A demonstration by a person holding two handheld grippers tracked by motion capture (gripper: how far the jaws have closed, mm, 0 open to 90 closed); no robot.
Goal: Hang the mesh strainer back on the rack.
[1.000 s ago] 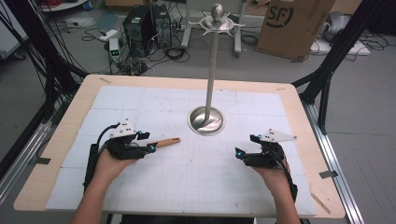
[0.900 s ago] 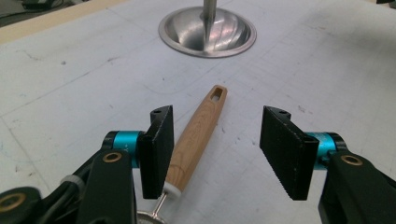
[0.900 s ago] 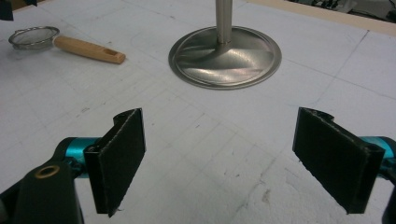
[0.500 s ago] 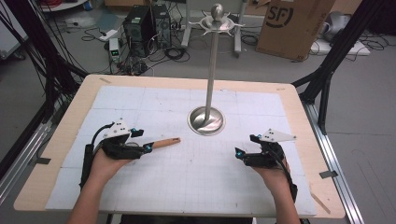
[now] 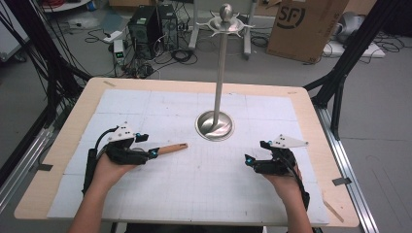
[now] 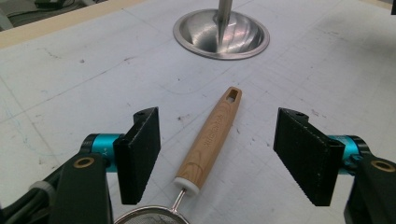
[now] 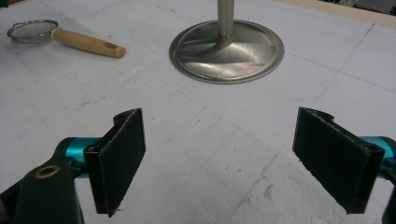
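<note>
A small mesh strainer with a wooden handle [image 5: 172, 147] lies flat on the white grid mat. In the left gripper view the handle [image 6: 210, 140] runs up between the jaws and the sieve rim [image 6: 149, 215] peeks in at the bottom. My left gripper [image 5: 148, 145] is open, its jaws on either side of the handle and clear of it. My right gripper [image 5: 256, 151] stands open over bare mat at the right, with nothing between its jaws. From the right gripper view the strainer [image 7: 32, 30] lies far off at the upper left.
A metal stand with a round dish base [image 5: 214, 125] and a tall pole [image 5: 221, 63] topped by hooks rises from the table's middle. The wooden table edge [image 5: 194, 86] frames the mat. Computers, cables and a cardboard box [image 5: 306, 26] sit on the floor behind.
My left gripper has shifted slightly to the left along the strainer, so a bit more handle shows. The right gripper and the strainer have stayed put.
</note>
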